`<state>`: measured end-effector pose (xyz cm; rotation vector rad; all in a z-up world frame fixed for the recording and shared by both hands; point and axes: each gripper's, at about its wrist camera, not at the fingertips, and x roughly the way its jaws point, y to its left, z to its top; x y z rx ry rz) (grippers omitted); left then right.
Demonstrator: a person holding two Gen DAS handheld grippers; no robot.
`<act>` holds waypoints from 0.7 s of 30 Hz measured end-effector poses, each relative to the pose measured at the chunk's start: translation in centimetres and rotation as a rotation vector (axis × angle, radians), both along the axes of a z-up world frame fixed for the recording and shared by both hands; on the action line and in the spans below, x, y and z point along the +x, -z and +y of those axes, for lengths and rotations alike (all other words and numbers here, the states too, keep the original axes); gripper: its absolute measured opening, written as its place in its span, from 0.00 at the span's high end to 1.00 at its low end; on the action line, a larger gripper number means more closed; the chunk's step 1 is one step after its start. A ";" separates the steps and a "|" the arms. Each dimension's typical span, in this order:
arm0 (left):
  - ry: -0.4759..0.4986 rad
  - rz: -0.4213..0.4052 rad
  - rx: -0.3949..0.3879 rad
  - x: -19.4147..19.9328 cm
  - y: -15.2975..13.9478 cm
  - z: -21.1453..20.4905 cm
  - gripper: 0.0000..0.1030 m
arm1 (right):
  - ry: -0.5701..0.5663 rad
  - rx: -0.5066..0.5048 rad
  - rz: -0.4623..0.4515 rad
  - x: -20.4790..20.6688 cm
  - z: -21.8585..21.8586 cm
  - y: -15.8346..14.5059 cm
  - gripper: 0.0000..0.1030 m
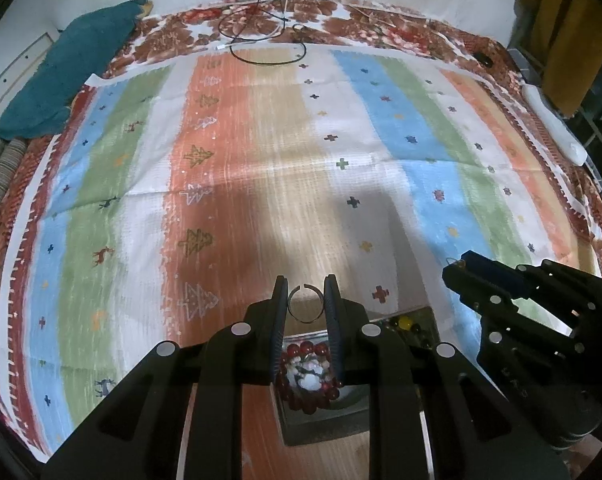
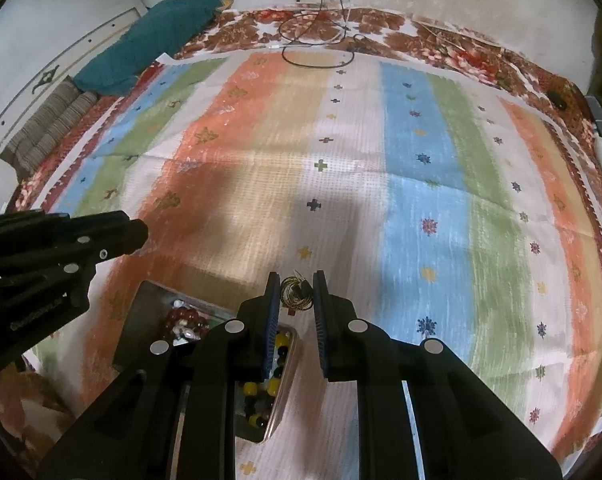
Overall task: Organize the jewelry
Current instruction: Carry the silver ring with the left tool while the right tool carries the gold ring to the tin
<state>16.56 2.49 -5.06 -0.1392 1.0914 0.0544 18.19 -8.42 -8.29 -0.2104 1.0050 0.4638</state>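
Observation:
My left gripper is shut on a thin open metal ring, held above a grey tray that holds a red bead bracelet. My right gripper is shut on a coiled gold wire earring, held above the striped cloth just beyond the tray's side compartment of yellow and black beads. The tray and red beads show at lower left in the right wrist view. The right gripper shows at the right of the left wrist view; the left gripper shows at the left of the right wrist view.
A striped cloth covers a floral bedspread. A teal towel lies at the far left. Black cables loop at the far edge. A white object lies at the right edge.

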 end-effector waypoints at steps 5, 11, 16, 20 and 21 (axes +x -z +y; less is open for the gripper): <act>0.002 -0.015 -0.003 -0.9 -0.5 -0.2 0.82 | -0.009 0.014 -0.007 -0.9 0.0 -0.4 0.83; 0.007 -0.044 -0.012 -2.5 -1.4 -0.4 0.82 | -0.036 0.035 -0.015 -2.1 -0.1 -1.1 0.83; 0.016 -0.054 -0.025 -3.6 -1.7 -0.6 0.82 | -0.050 0.038 -0.016 -3.0 0.0 -1.1 0.83; 0.014 -0.065 -0.029 -4.5 -2.0 -0.7 0.82 | -0.064 0.040 -0.014 -3.7 0.2 -1.0 0.83; 0.012 -0.068 -0.031 -4.7 -2.0 -0.6 0.82 | -0.067 0.042 -0.014 -3.9 0.2 -1.0 0.83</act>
